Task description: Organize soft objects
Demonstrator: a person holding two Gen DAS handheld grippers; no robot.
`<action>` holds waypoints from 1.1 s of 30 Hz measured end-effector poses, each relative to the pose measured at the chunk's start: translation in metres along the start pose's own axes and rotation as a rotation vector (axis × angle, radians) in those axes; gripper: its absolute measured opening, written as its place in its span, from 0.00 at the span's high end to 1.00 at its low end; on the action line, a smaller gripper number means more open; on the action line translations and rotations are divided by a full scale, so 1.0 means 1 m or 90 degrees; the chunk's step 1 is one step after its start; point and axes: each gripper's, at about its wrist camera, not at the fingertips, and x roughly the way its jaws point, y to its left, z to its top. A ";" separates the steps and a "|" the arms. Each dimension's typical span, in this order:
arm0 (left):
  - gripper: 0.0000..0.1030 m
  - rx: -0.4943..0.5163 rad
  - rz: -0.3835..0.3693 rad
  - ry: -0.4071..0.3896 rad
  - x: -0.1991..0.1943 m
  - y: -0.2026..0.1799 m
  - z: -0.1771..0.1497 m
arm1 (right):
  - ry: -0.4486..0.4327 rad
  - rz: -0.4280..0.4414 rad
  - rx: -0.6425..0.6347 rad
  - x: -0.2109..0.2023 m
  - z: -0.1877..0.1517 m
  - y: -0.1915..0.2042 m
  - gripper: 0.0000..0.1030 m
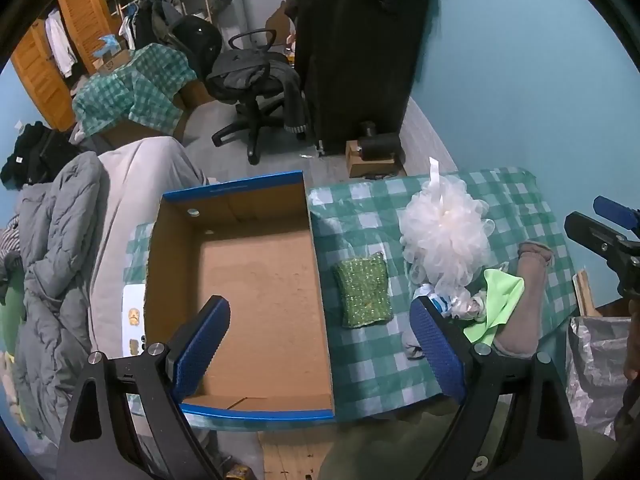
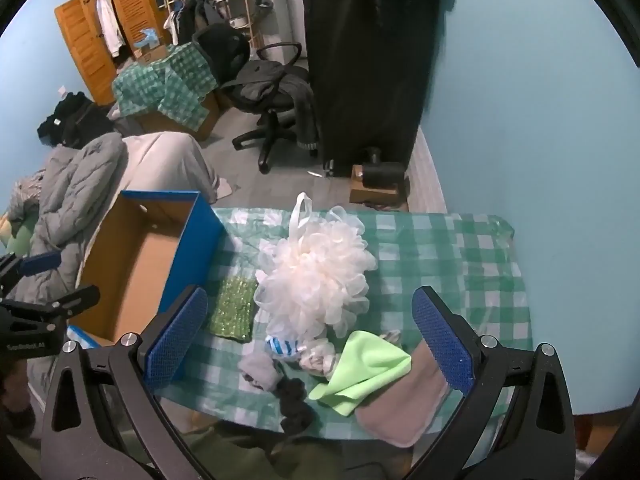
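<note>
An open cardboard box (image 1: 256, 288) with blue rim stands empty at the table's left; it also shows in the right wrist view (image 2: 136, 268). Beside it lie a green sparkly sponge (image 1: 363, 290) (image 2: 234, 308), a white mesh bath pouf (image 1: 446, 236) (image 2: 316, 280), a lime green cloth (image 1: 498, 304) (image 2: 364, 368), a pinkish-brown cloth (image 1: 528, 292) (image 2: 404, 412), grey and dark socks (image 2: 280, 384) and a blue-striped sock (image 2: 280, 346). My left gripper (image 1: 320, 348) is open and empty above the box's near edge. My right gripper (image 2: 310, 344) is open and empty above the pile.
The table wears a green checked cloth (image 1: 372, 356) (image 2: 448, 264). A grey quilt (image 1: 60, 264) lies left of the table. A foil-lined bin (image 1: 596, 364) stands at the right. An office chair (image 1: 256, 88) and a black garment rack (image 1: 360, 52) stand behind.
</note>
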 end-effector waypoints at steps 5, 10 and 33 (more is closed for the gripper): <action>0.10 0.001 0.000 0.000 0.003 -0.006 0.001 | 0.007 0.004 -0.001 0.002 -0.002 -0.005 0.02; 0.10 0.001 0.001 0.000 0.001 -0.005 0.001 | 0.009 0.006 0.001 0.003 0.001 -0.007 0.02; 0.10 0.004 -0.005 0.008 0.006 -0.028 0.007 | 0.014 0.008 0.006 0.003 0.002 -0.013 0.02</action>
